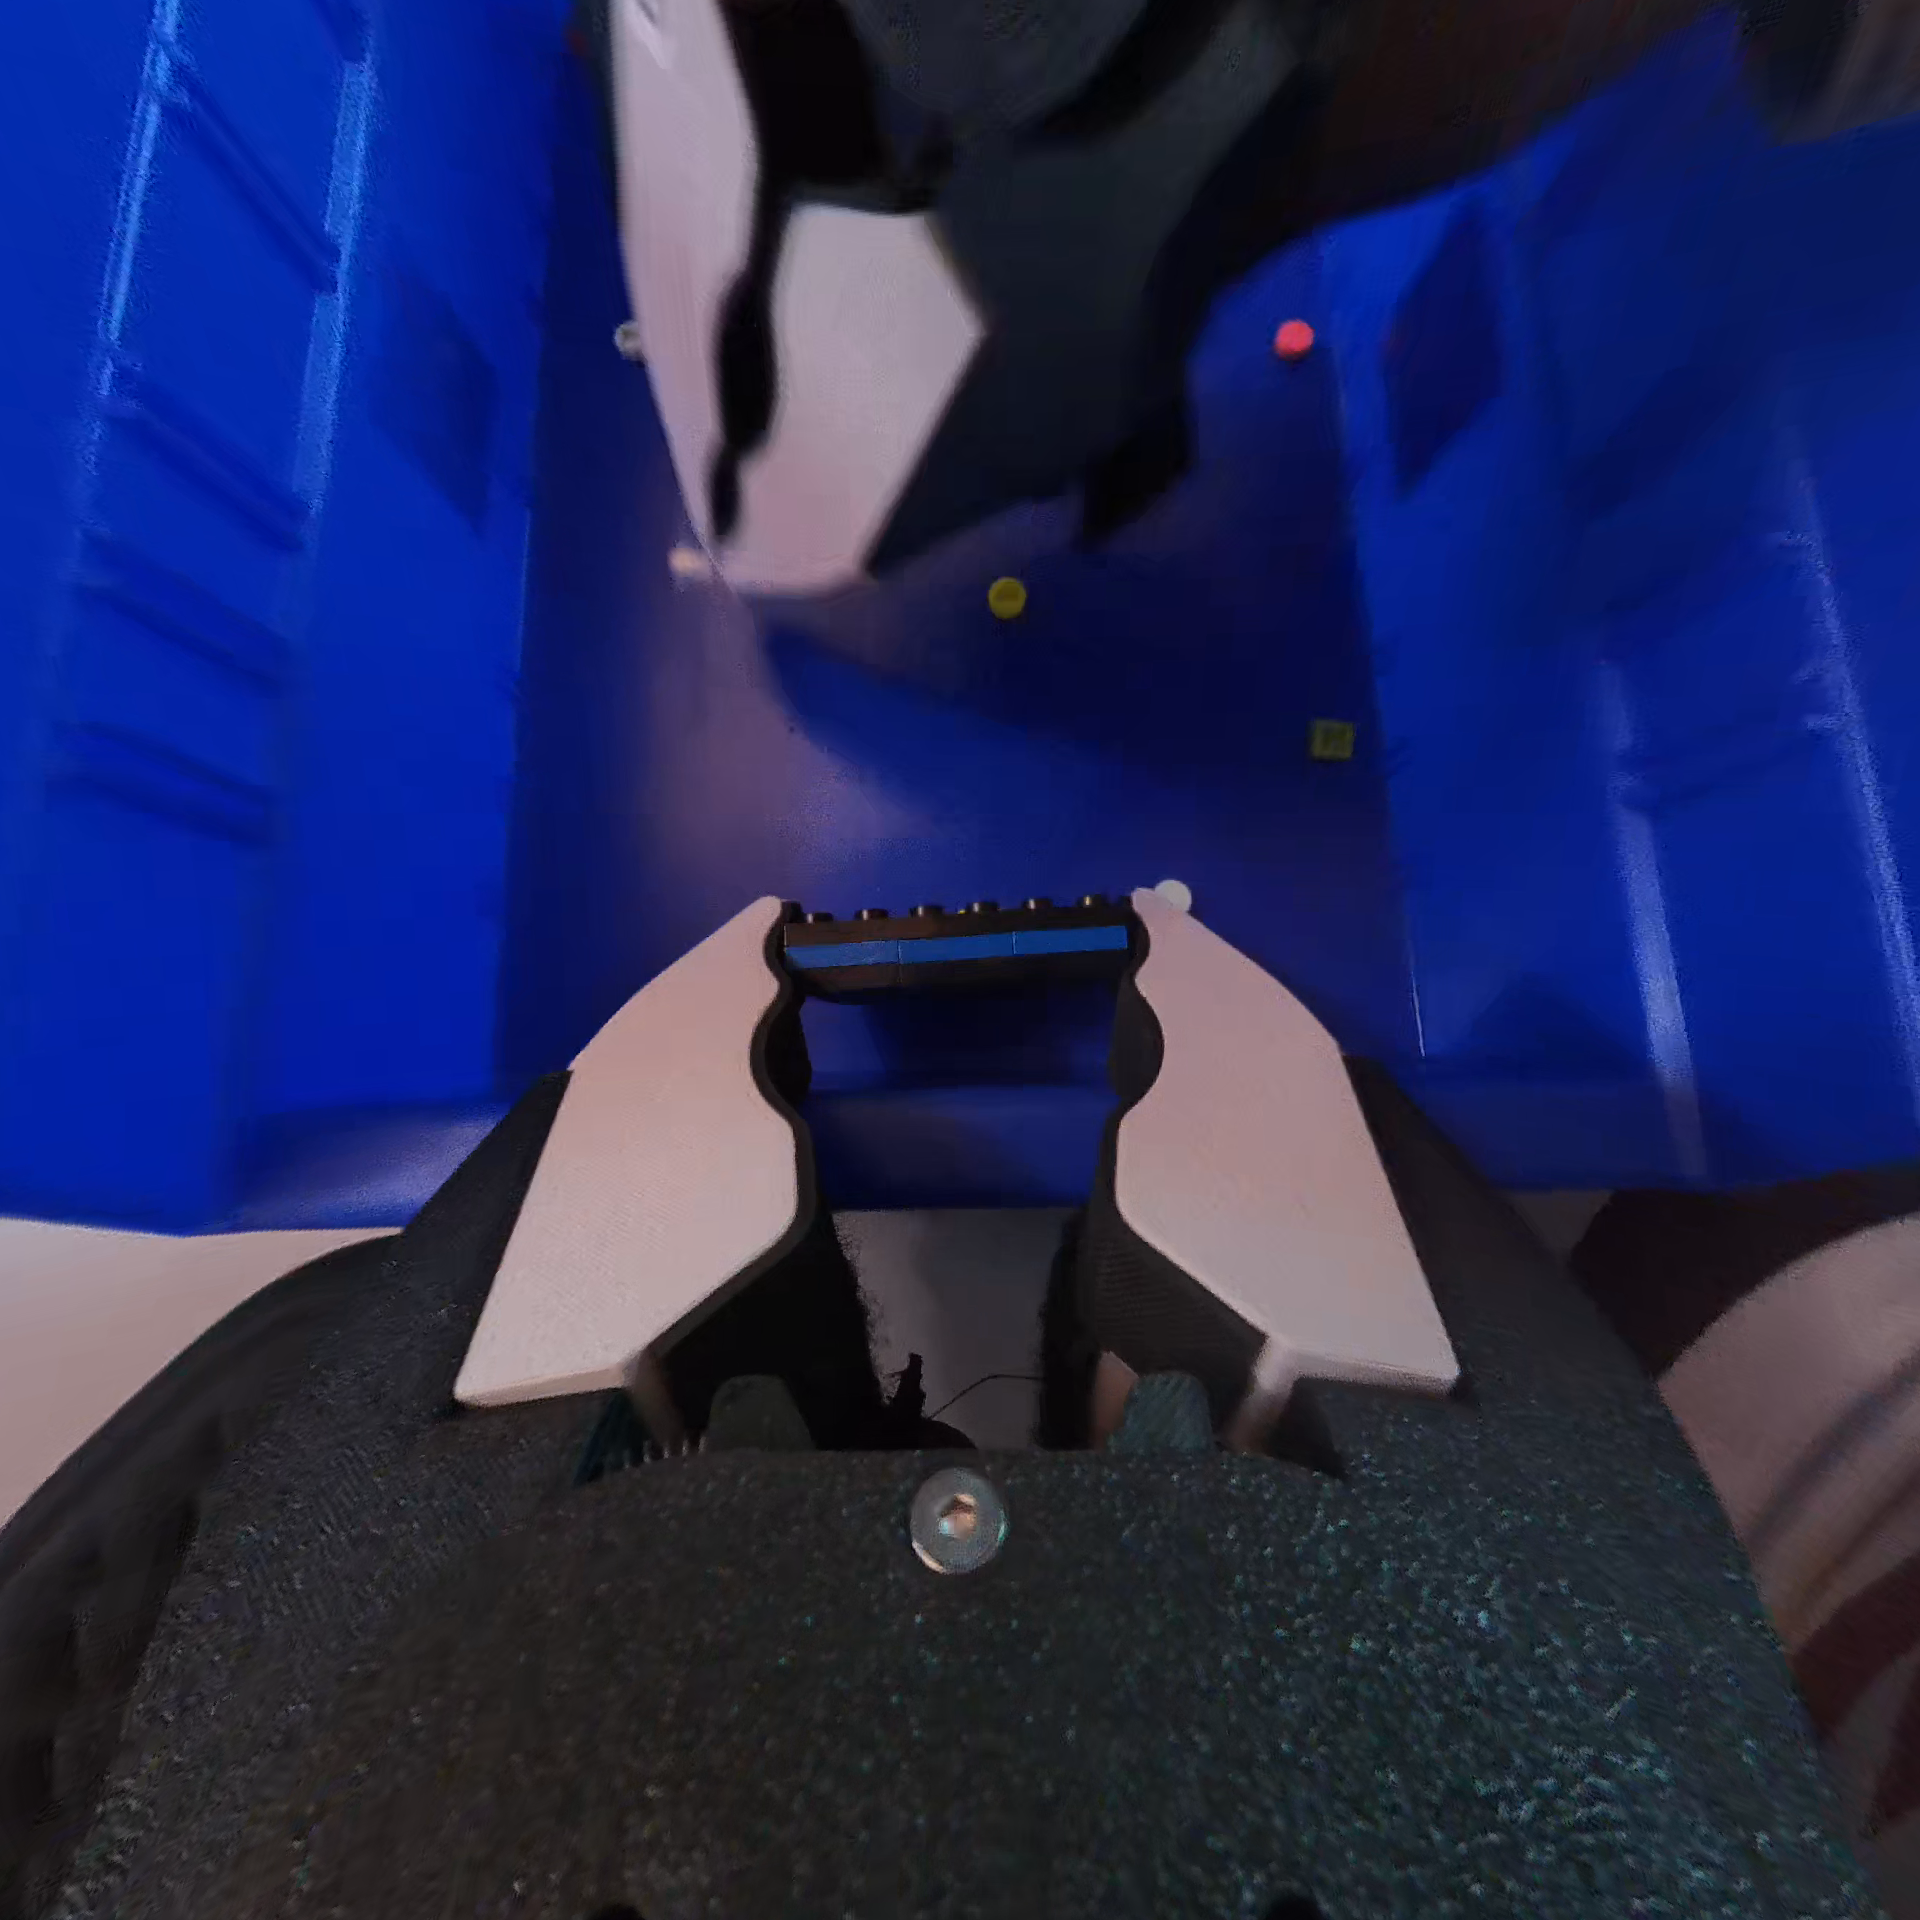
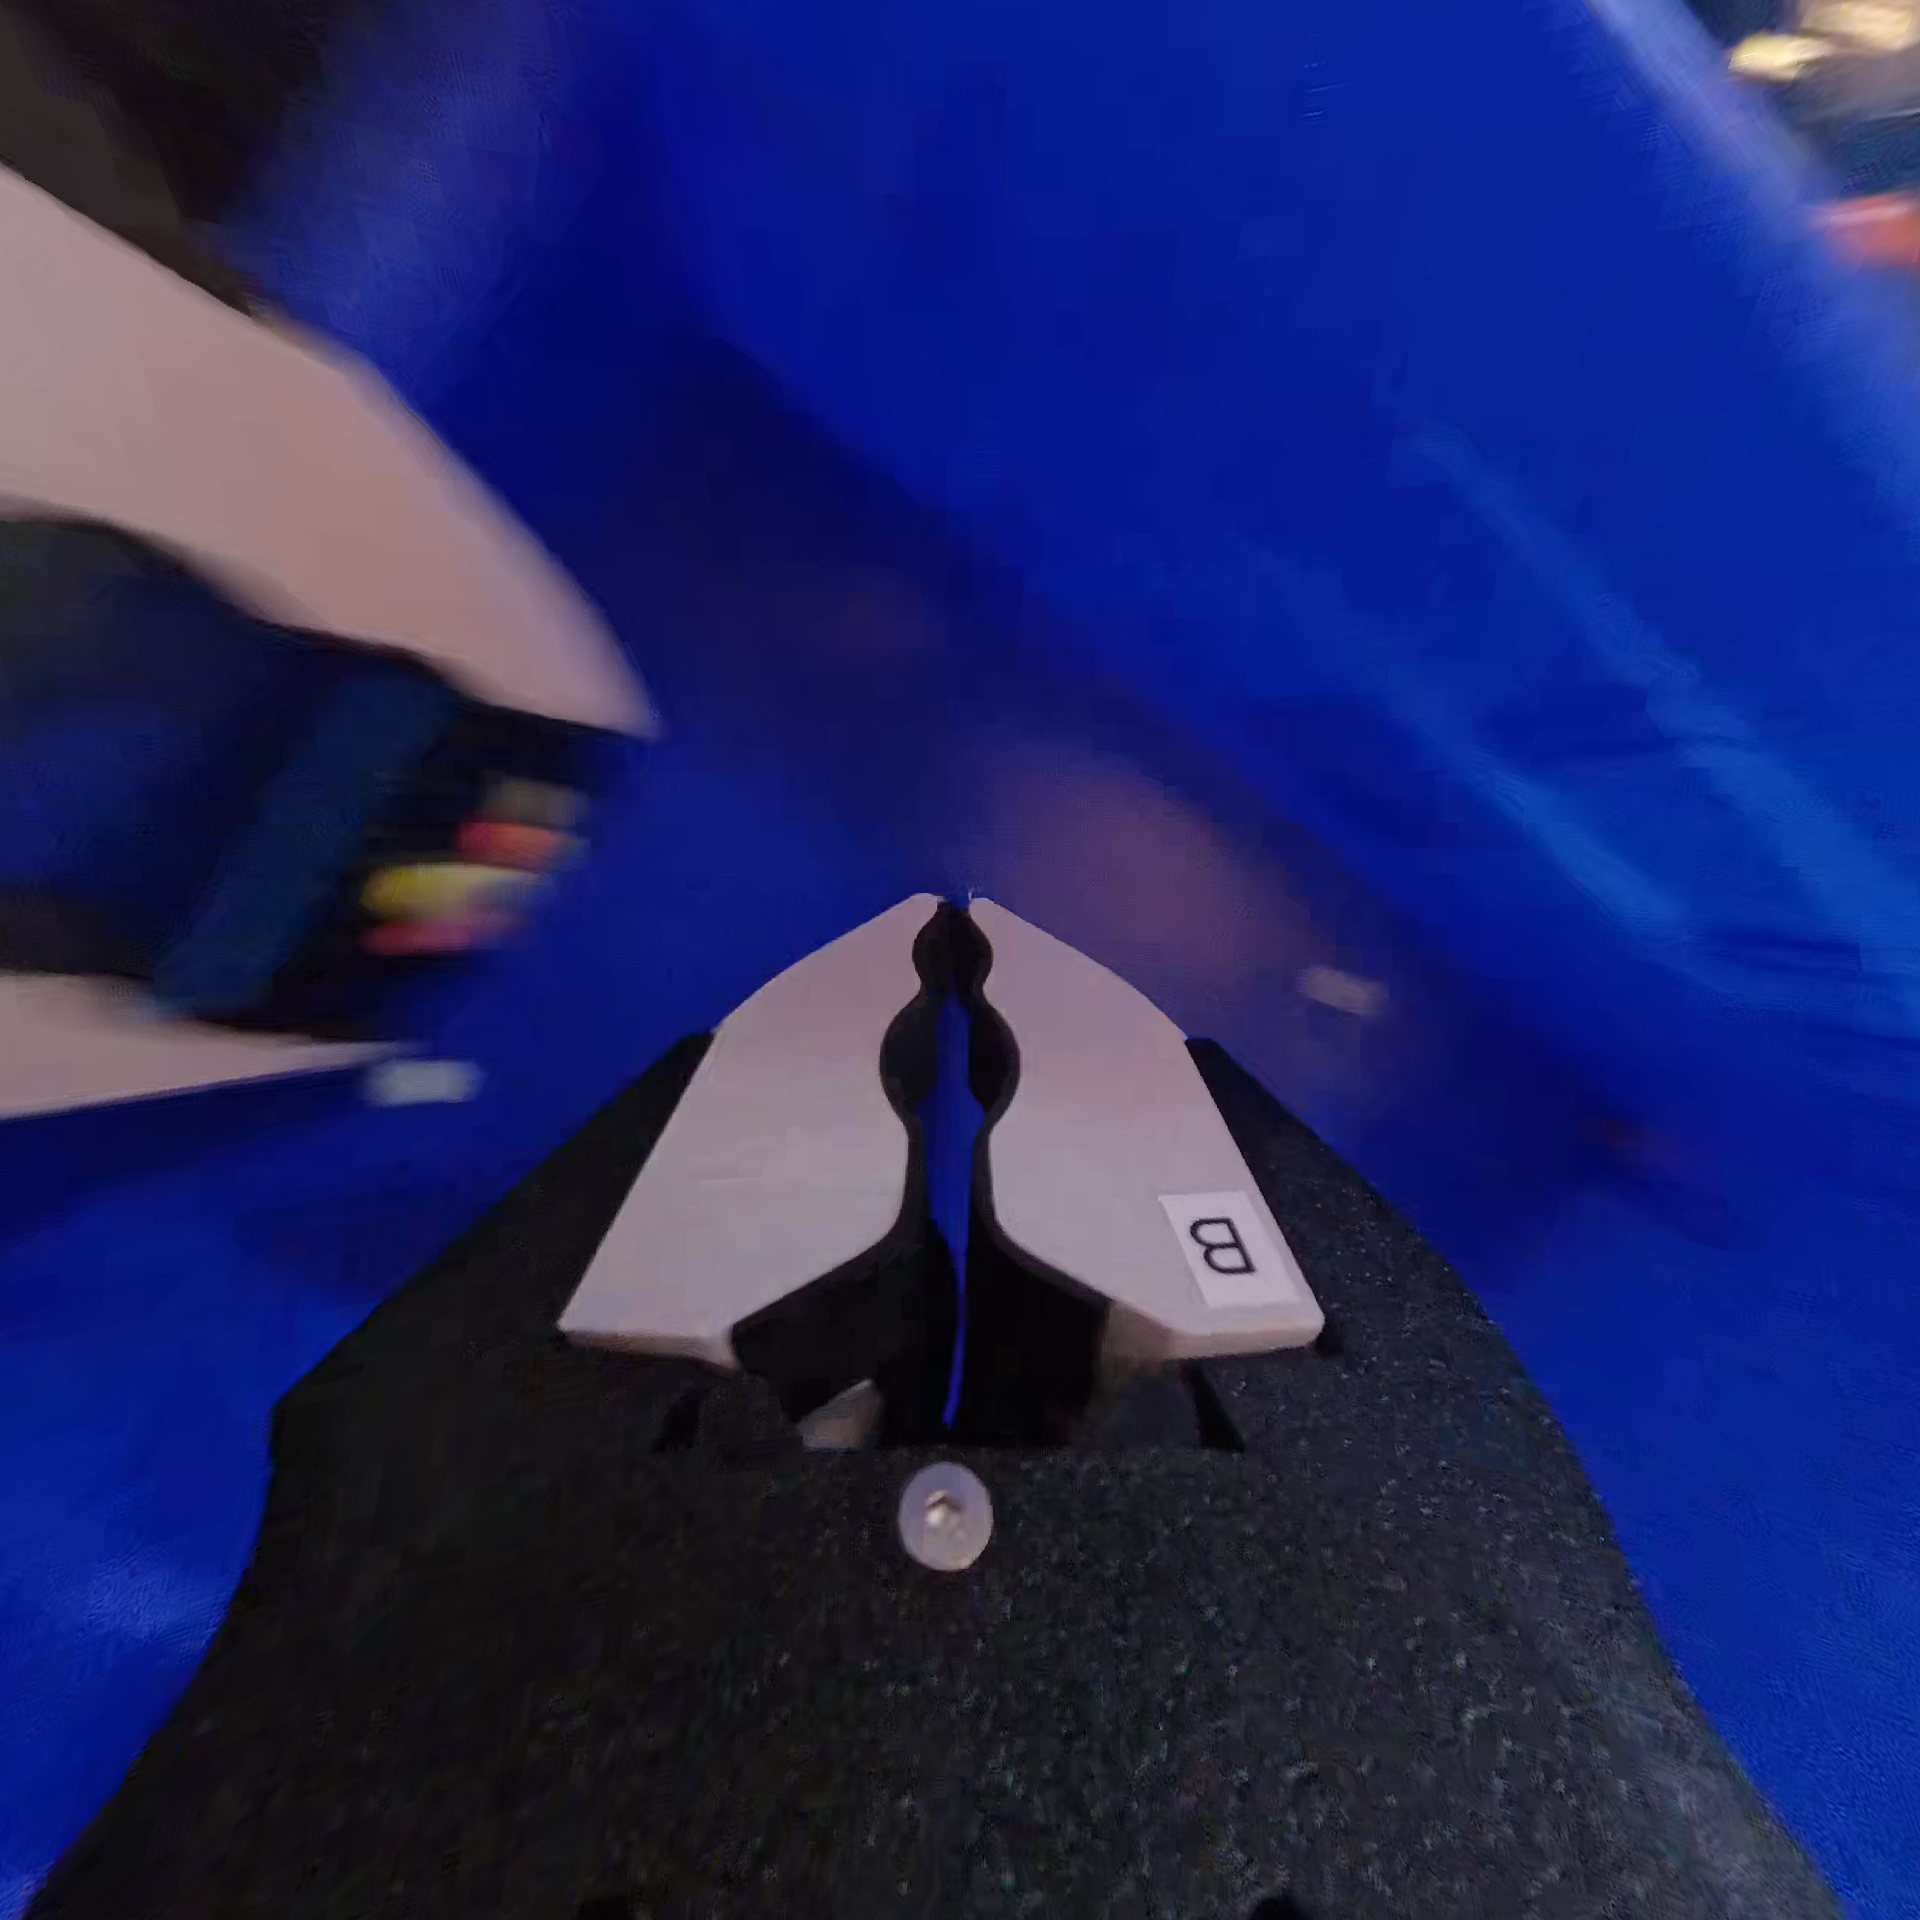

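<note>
My left gripper is shut on a flat black and blue studded brick assembly, held crosswise between its fingertips inside a blue plastic bin. My right gripper is shut with nothing visible between its tips, also inside the blue bin. The right gripper shows blurred at the top of the left wrist view. The left gripper shows blurred at the left of the right wrist view, holding the brick assembly with coloured pieces on it.
Small loose pieces lie on the bin floor: a red round one, a yellow round one, a yellow-green square one, a white round one. Bin walls stand close on both sides.
</note>
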The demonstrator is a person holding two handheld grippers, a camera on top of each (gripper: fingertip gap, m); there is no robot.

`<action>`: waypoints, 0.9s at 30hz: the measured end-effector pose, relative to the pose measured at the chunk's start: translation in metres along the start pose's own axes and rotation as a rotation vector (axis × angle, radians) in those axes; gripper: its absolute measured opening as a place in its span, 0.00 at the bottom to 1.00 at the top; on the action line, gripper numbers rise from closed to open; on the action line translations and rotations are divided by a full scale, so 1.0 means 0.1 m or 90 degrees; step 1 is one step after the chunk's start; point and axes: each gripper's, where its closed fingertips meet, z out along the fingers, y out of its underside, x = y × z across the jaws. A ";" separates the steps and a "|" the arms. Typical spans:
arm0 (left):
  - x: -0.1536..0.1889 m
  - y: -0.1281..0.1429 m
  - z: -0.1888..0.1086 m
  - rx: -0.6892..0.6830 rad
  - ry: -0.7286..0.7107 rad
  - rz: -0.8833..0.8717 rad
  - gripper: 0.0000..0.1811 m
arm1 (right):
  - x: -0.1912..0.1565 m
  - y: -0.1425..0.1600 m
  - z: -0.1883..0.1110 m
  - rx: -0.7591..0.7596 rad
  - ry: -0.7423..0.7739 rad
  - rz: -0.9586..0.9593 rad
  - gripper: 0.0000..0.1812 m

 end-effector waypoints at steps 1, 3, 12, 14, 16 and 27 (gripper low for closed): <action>0.00 0.00 0.00 0.000 -0.007 -0.002 0.31 | 0.06 -0.02 0.00 -0.003 0.019 -0.018 0.00; -0.03 -0.01 0.00 0.024 -0.001 -0.004 0.31 | -0.34 -0.23 -0.11 0.101 -0.203 0.075 0.00; -0.03 -0.01 0.00 0.025 0.001 -0.005 0.31 | -0.72 -0.15 -0.21 0.075 -0.447 0.144 0.05; -0.03 -0.01 0.00 0.028 0.001 -0.005 0.31 | -0.71 -0.17 -0.22 0.087 -0.455 0.158 0.06; -0.03 -0.02 0.00 0.029 0.001 -0.005 0.31 | -0.71 -0.19 -0.24 0.101 -0.462 0.165 0.06; -0.04 -0.03 0.00 0.042 0.000 -0.005 0.31 | -0.74 -0.18 -0.25 0.097 -0.484 0.177 0.06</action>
